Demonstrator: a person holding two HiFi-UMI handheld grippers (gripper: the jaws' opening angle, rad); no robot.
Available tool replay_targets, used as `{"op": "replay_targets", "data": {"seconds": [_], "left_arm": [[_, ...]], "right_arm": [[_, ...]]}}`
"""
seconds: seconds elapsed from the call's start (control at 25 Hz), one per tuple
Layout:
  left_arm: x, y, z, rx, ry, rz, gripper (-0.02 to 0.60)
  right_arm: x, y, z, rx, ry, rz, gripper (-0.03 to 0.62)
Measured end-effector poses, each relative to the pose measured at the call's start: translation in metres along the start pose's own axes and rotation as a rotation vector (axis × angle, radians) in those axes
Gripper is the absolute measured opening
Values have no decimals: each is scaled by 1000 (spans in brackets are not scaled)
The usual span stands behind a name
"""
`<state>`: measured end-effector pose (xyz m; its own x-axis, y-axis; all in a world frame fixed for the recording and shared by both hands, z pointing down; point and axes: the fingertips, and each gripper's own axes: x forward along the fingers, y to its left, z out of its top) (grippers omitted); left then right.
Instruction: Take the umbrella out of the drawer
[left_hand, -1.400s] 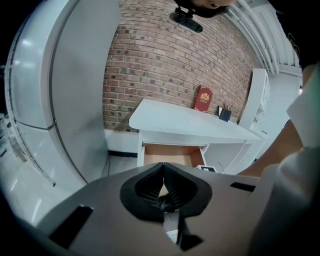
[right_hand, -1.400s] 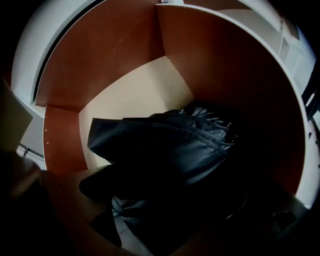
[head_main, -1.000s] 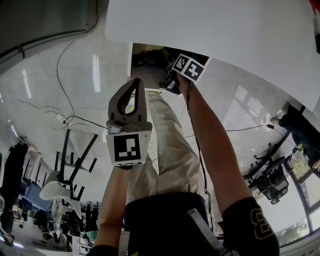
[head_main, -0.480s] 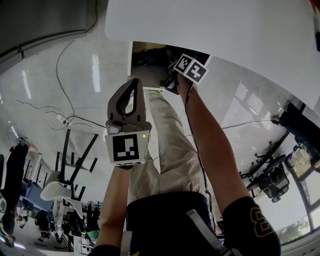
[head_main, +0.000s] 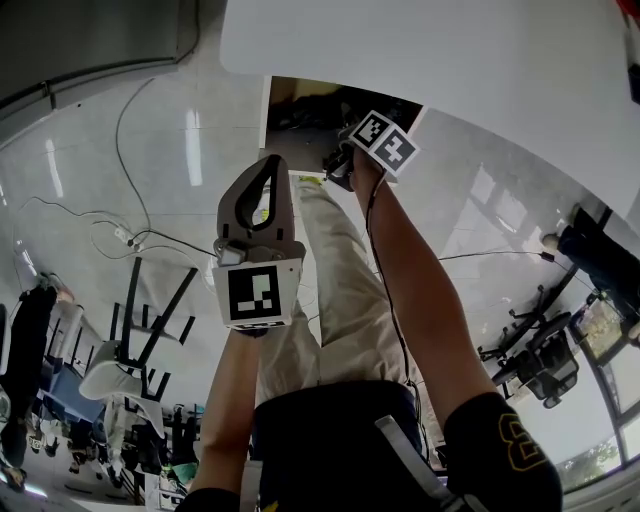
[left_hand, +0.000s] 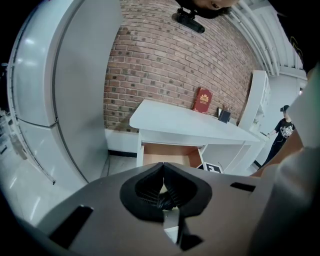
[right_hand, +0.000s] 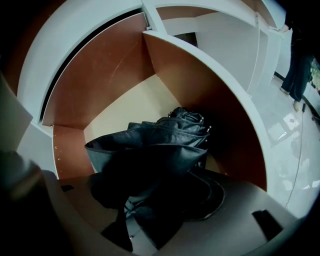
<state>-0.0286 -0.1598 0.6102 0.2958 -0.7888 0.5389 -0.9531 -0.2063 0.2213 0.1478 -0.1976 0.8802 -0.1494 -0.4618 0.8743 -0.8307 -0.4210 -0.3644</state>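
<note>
Umbrella (right_hand: 160, 140): black, folded, fabric loosely bunched. It is located inside the open drawer (right_hand: 105, 75), on the pale bottom, close to one brown side wall.
Drawer: pulled out from under the white surface (left_hand: 185, 122).
Right tool (right_hand: 150, 200): lowered into the drawer. The jaws have just been closing, and the near end of the umbrella's fabric is pinched between them.
Left tool (left_hand: 162, 176): held well back from the drawer, jaws pressed together, nothing between them.
Red book (left_hand: 203, 100): stood upright on the surface, against the brick wall (left_hand: 160, 60).
</note>
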Motion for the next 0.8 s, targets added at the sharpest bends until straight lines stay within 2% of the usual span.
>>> {"op": "replay_targets", "data": {"seconds": [0.36, 0.8], "left_arm": [[4, -3, -14, 15, 1, -28, 18], [1, 1, -15, 36, 12, -59, 18]], "right_arm": [[2, -5, -9, -7, -6, 5, 209], [-13, 19, 0, -62, -68, 45, 74]]}}
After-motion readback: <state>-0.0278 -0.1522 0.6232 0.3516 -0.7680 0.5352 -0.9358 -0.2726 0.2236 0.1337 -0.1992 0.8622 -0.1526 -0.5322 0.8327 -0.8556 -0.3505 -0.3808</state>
